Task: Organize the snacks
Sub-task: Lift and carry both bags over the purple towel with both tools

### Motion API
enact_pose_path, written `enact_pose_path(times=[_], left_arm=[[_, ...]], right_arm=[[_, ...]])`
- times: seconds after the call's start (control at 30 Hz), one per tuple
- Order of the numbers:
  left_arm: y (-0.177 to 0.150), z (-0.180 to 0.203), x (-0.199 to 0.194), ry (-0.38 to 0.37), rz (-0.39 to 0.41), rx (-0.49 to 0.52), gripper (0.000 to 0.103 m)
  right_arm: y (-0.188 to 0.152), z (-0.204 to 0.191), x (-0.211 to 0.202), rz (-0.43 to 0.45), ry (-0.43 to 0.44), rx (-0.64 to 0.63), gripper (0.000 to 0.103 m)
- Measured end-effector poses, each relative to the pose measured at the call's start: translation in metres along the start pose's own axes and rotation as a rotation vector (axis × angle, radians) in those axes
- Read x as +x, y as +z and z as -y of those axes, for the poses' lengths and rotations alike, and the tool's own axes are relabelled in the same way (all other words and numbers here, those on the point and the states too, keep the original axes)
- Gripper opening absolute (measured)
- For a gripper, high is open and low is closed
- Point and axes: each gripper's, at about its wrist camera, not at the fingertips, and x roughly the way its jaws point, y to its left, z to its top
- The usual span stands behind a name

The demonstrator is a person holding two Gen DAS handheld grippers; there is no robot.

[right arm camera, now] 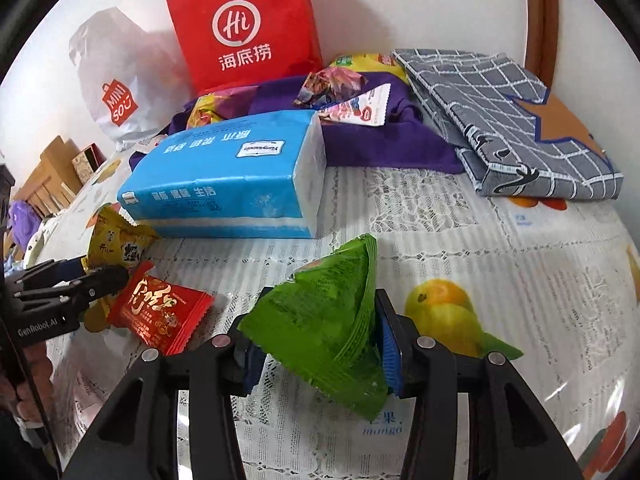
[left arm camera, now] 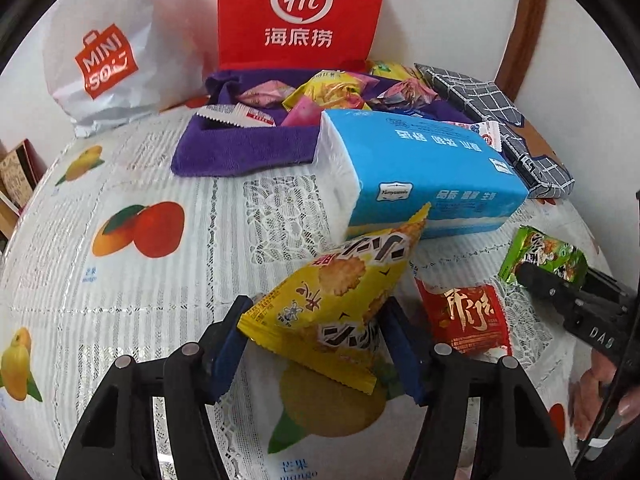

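In the left wrist view my left gripper (left arm camera: 316,320) is shut on a yellow triangular snack packet (left arm camera: 340,296), its blue pads pressing both sides; the packet's tip leans toward the blue tissue pack (left arm camera: 420,176). In the right wrist view my right gripper (right arm camera: 320,320) is shut on a green triangular snack packet (right arm camera: 328,320), low over the tablecloth. A red snack packet (left arm camera: 464,316) lies flat between the two grippers, also seen as the red packet (right arm camera: 160,312). The right gripper (left arm camera: 540,270) with the green packet (left arm camera: 544,256) shows at the right edge.
A purple cloth (left arm camera: 240,148) at the back holds several wrapped snacks. Behind it stand a red paper bag (left arm camera: 300,12) and a white plastic bag (left arm camera: 104,60). A folded grey checked cloth (right arm camera: 508,120) lies back right. A person's hand (left arm camera: 592,400) grips the right tool.
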Motion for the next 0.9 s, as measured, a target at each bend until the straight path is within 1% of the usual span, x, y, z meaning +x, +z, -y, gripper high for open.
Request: enact_pose_path(times=[0.03,0.13,0.17,0.27,0.43,0.53,0.67,0.8,0.9], left_arm=[[-0.001,0.001,0.000,0.008,0.012,0.006,0.063],[0.000,0.001,0.000,0.011,0.013,0.006,0.063],[0.000,0.001,0.000,0.010,0.013,0.005,0.063],[0.000,0.001,0.000,0.011,0.013,0.004,0.064],[0.000,0.005,0.002,0.022,0.006,0.018,0.065],[0.000,0.009,0.004,0.026,-0.003,0.037,0.070],[-0.001,0.015,0.005,0.056,-0.009,0.067,0.070],[0.000,0.012,0.003,0.035,-0.011,0.065,0.061],[0.002,0.008,-0.001,-0.013,-0.035,0.045,0.060]], right_arm=[[0.000,0.000,0.000,0.000,-0.001,0.002,0.046],[0.000,-0.002,0.001,-0.003,-0.016,-0.009,0.047],[0.000,-0.003,0.002,-0.005,-0.021,-0.016,0.048],[-0.001,-0.009,0.004,-0.012,-0.051,-0.044,0.049],[-0.001,-0.013,0.005,-0.019,-0.072,-0.068,0.051],[-0.002,-0.013,0.005,-0.019,-0.065,-0.071,0.053],[-0.002,-0.010,0.004,-0.017,-0.041,-0.061,0.055],[-0.002,-0.008,0.002,-0.014,-0.024,-0.053,0.055],[-0.003,-0.005,0.001,-0.012,-0.022,-0.048,0.051]])
